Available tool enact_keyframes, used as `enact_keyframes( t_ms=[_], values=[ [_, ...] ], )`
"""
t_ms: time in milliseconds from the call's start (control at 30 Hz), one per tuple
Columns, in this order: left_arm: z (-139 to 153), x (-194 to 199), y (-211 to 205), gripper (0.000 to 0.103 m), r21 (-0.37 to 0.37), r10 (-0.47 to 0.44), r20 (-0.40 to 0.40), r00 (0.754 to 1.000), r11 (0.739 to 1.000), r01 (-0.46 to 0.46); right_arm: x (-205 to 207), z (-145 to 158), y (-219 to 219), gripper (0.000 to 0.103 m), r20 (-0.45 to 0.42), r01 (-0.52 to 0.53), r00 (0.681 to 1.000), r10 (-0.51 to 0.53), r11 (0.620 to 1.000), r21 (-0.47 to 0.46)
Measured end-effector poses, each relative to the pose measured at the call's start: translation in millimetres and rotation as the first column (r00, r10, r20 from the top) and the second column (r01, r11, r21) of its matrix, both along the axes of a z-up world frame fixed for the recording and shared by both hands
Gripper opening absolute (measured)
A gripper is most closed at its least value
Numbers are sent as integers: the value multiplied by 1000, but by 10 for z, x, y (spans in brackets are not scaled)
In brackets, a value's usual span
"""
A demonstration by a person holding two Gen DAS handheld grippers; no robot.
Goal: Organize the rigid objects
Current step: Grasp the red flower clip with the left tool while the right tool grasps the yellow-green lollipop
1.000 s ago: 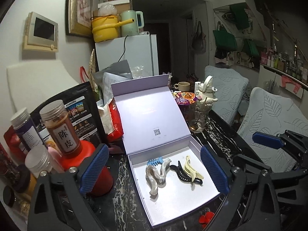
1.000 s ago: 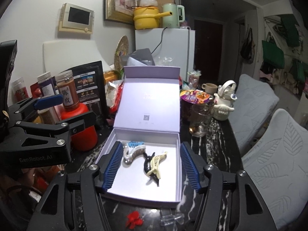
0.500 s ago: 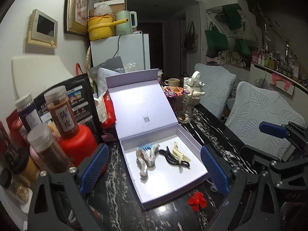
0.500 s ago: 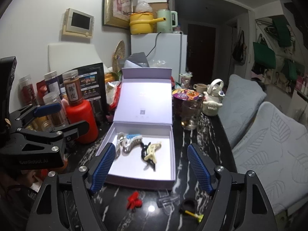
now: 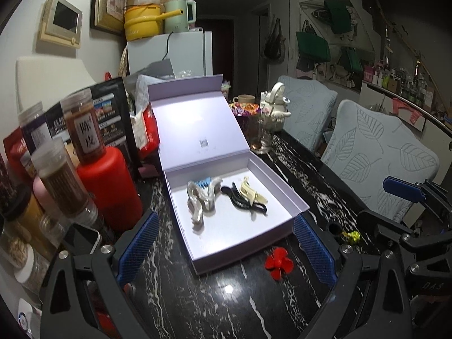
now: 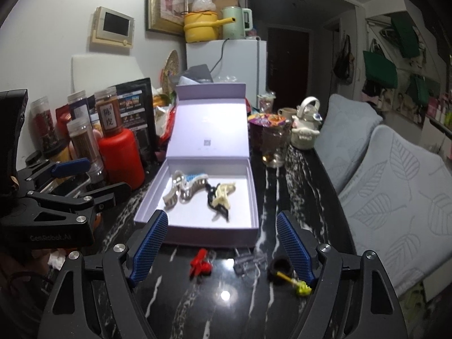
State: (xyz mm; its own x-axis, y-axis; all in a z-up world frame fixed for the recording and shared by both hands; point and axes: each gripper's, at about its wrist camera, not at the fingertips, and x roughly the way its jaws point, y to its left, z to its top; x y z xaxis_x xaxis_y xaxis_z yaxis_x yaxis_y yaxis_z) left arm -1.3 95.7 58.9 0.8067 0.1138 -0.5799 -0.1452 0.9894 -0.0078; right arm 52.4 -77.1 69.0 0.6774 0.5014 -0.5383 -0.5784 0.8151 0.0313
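Note:
An open lilac box (image 5: 248,250) (image 6: 197,237) lies on the black marble table. Inside it are a silver hair claw (image 5: 197,203) (image 6: 176,192), a blue one (image 5: 204,182), a black one (image 5: 243,202) and a cream one (image 6: 223,195). In front of the box lie a red clip (image 5: 279,262) (image 6: 200,262), a clear clip (image 6: 250,261) and a black ring with a yellow charm (image 6: 281,267). My left gripper (image 5: 225,217) is open over the box's near edge, holding nothing. My right gripper (image 6: 221,214) is open and empty above the loose clips.
Spice jars and a red bottle (image 5: 110,186) crowd the table's left side, with a phone (image 5: 82,237) beside them. A glass cup (image 5: 261,138) and a white teapot (image 6: 306,130) stand behind the box. Cushioned chairs (image 5: 375,163) line the right edge.
Both grippers have drawn back from the box and sunk a little. The loose clips in front of the box have come into view. The right jaws stand wider than before.

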Motion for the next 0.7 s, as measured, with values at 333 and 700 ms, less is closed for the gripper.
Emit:
enact_keyframes(
  t_ms=[333,700],
  values=[
    [-233,-78,-46,98,-67,-47,-34,998,997,45,-55,-270,-199,80,-64,55,996,-54,998,16],
    [-549,-50,-228,98,-78,-117,-88,989,991,110,-101,-637,-307,80,-123,82,989,-84,996,-24]
  ],
)
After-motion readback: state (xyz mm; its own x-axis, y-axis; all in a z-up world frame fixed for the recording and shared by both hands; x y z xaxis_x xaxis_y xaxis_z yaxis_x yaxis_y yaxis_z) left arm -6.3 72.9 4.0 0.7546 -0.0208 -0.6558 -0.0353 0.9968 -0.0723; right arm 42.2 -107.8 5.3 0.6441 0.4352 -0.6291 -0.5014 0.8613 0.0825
